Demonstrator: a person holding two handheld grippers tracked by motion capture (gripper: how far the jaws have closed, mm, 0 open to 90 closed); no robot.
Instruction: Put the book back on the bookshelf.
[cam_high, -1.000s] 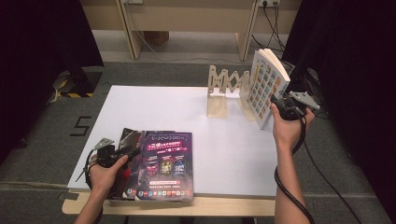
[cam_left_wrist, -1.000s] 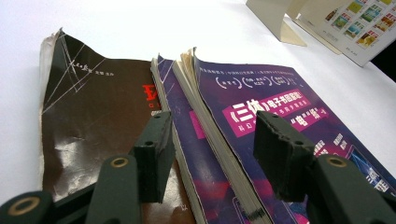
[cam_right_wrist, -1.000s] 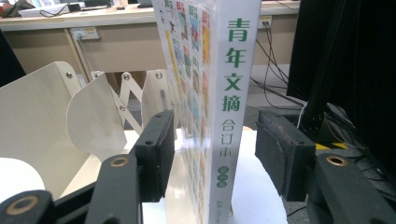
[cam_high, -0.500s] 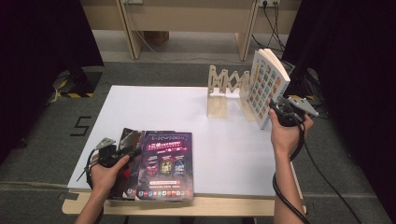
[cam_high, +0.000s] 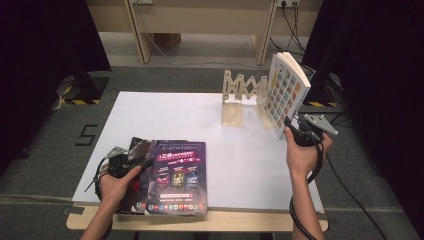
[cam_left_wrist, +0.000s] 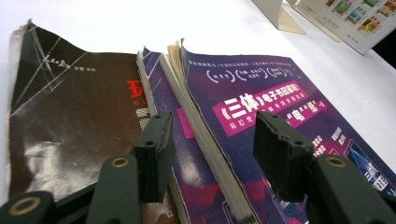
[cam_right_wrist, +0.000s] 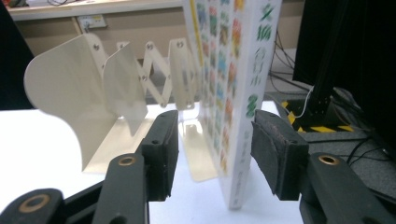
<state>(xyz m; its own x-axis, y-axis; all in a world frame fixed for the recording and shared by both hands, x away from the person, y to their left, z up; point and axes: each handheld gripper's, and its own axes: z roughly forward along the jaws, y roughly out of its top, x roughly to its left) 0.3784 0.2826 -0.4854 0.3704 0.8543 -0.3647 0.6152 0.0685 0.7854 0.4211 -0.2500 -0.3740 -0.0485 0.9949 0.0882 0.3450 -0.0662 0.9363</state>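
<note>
A: What has changed in the last second?

B: The right gripper (cam_high: 291, 127) has slid down and in toward the foot of the upright white book (cam_high: 283, 93), and its jaws have just been closing. In the right gripper view the book's lower corner sits between the two pads (cam_right_wrist: 161, 151), with a gap on either side, so nothing is clamped yet. The left gripper (cam_high: 136, 161) has not budged.

A: What holds that book up?

B: The wooden accordion book rack (cam_high: 243, 95) at the far right of the white table (cam_high: 165, 115). The book stands in the rack's right end, leaning a little, cover with coloured squares facing left. The right gripper view shows the rack's cream dividers (cam_right_wrist: 70, 98) standing bare, no book between them.

A: And the left side?

B: The left gripper's jaws stand wide, straddling the spine edge of the purple magazine (cam_left_wrist: 261, 107), without pressing it. That magazine lies flat at the near left of the table on a second purple one, beside a dark brown booklet (cam_left_wrist: 70, 107) that they partly overlap.

A: Are the hands near each other?

B: Well apart, one at each end of the table.
</note>
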